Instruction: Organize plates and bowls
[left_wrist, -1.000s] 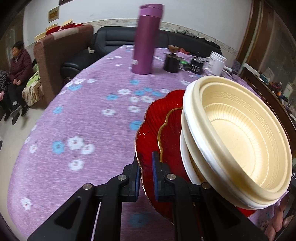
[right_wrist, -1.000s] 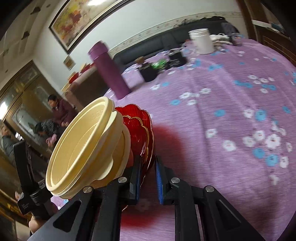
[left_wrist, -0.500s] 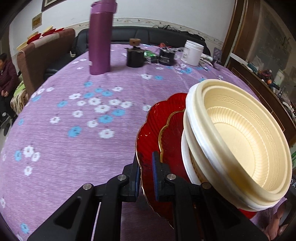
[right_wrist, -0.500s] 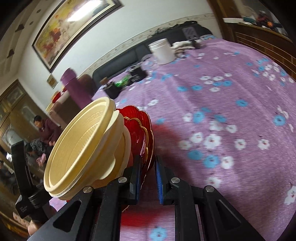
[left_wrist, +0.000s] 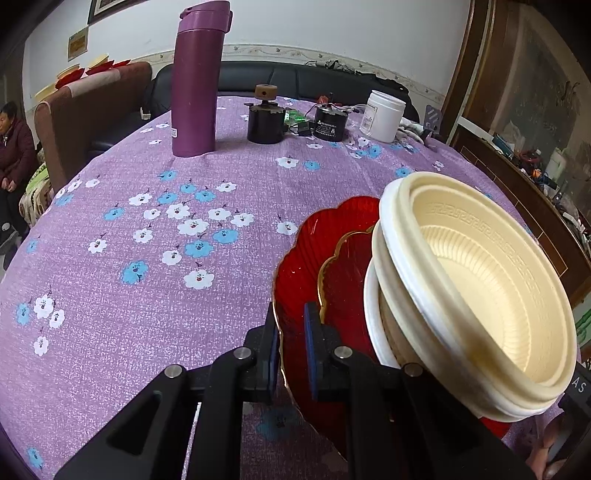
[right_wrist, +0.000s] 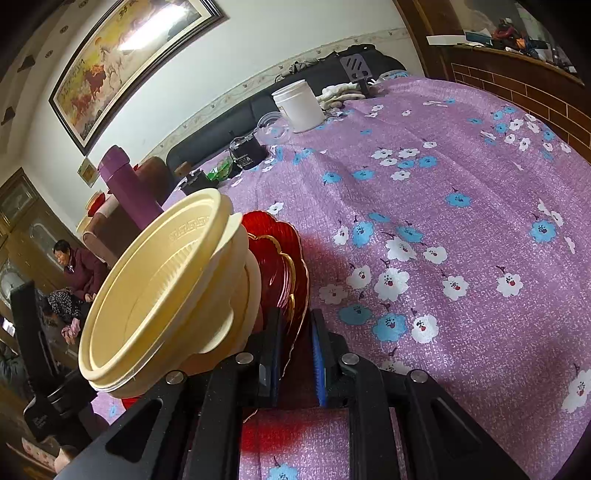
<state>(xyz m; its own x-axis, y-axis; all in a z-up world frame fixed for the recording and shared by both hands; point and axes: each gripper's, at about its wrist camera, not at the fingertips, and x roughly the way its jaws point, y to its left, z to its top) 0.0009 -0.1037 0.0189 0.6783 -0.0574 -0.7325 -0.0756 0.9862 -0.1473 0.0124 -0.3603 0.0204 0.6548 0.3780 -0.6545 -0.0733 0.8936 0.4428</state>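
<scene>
Stack: red plates (left_wrist: 314, 258) with cream bowls (left_wrist: 476, 280) nested on top, carried tilted on edge above the table (left_wrist: 110, 314); whether the lowest rim touches the cloth cannot be told.
Plates: two at least, scalloped and gold-rimmed, a smaller one lying inside a larger one.
Bowls: several nested, ribbed inside, with a key-pattern band under the rim; mouth faces away from the plates.
Left gripper (left_wrist: 291, 334): jaws pressed together on the rim of the outer plate; blue pads sit on both faces of the rim.
Right gripper (right_wrist: 297, 350): jaws pinching the plate rims (right_wrist: 291, 280) on the side of the stack opposite the left gripper; the left pad lies against the plates, contact at the right pad is not clear.
Stack position: near edge of the table, between the two grippers; in the right wrist view the bowls (right_wrist: 155, 288) overhang to the left of the jaws.
Red cast: the plates throw a red glow on the cloth under the right gripper.
Table: covered by a purple cloth with white and blue flowers.
Far edge of table: purple flask (left_wrist: 197, 79) upright at the left; black pot (left_wrist: 266, 118) with a wooden knob beside it; small black motor (left_wrist: 327, 122); white jar (left_wrist: 384, 116) toward the right.
Surroundings: black sofa (left_wrist: 295, 79) behind the table; framed painting (right_wrist: 122, 62) on the wall; a seated person (left_wrist: 13, 147) at the far left of the room.
</scene>
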